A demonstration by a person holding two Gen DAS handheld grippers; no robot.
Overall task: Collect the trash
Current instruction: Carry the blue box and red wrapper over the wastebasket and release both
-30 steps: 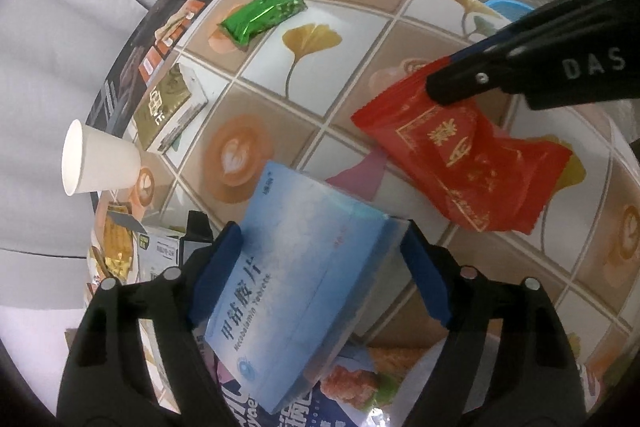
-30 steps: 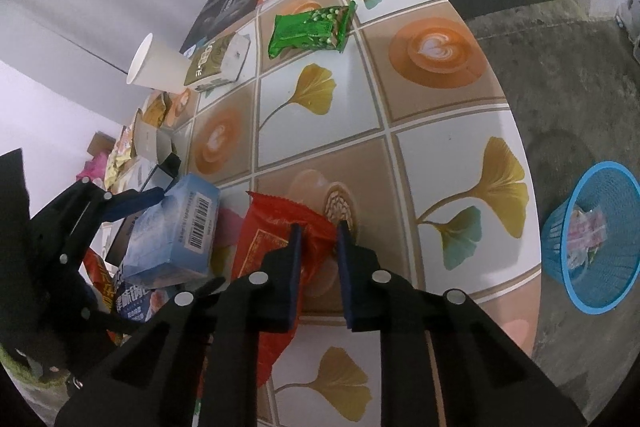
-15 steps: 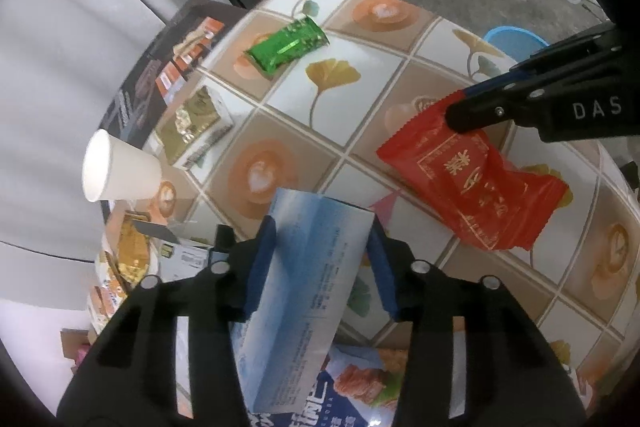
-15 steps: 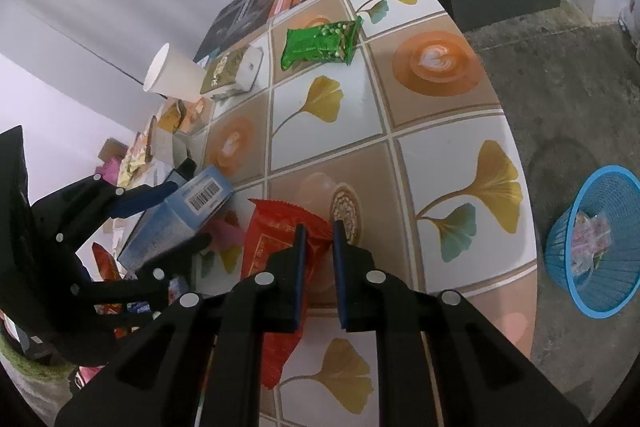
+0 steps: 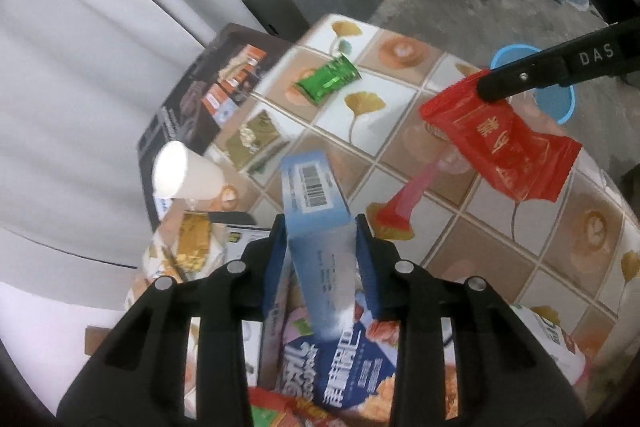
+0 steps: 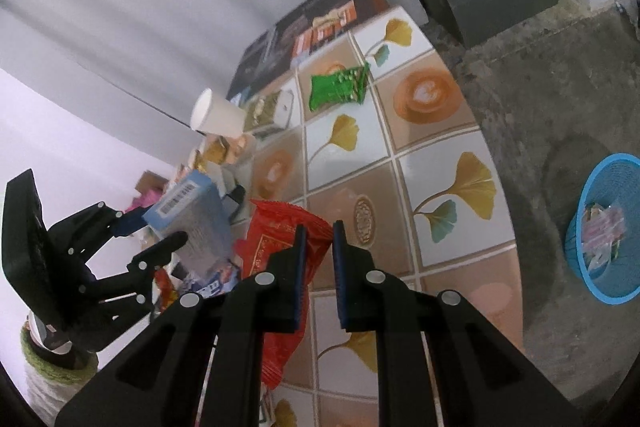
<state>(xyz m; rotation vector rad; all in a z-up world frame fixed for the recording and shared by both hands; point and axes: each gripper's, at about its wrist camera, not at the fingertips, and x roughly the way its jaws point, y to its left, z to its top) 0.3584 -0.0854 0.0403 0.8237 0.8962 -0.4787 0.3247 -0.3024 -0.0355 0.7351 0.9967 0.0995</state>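
Observation:
My left gripper (image 5: 320, 227) has its jaws closing on a light blue medicine box (image 5: 312, 195), and both pads press its sides. The box hangs above the tiled table (image 5: 520, 247), barcode end pointing away. From the right wrist view the box (image 6: 192, 211) sits at the far left in the left gripper (image 6: 160, 227). My right gripper (image 6: 319, 231) is shut on the top edge of a red snack packet (image 6: 280, 227), which dangles clear of the table. The left wrist view shows that packet (image 5: 500, 147) hanging from a black finger of the right gripper (image 5: 520, 83).
A blue basket (image 6: 608, 227) with scraps stands on the floor right of the table. On the table lie a green packet (image 5: 326, 79), a paper cup (image 5: 188, 175), a gold carton (image 5: 256, 139), a pink-red wrapper (image 5: 400, 207) and several printed boxes (image 5: 344, 367) at the near end.
Both grippers have risen. The left jaws narrowed onto the blue box, which turned onto its narrow side and left the table. The red packet now hangs free.

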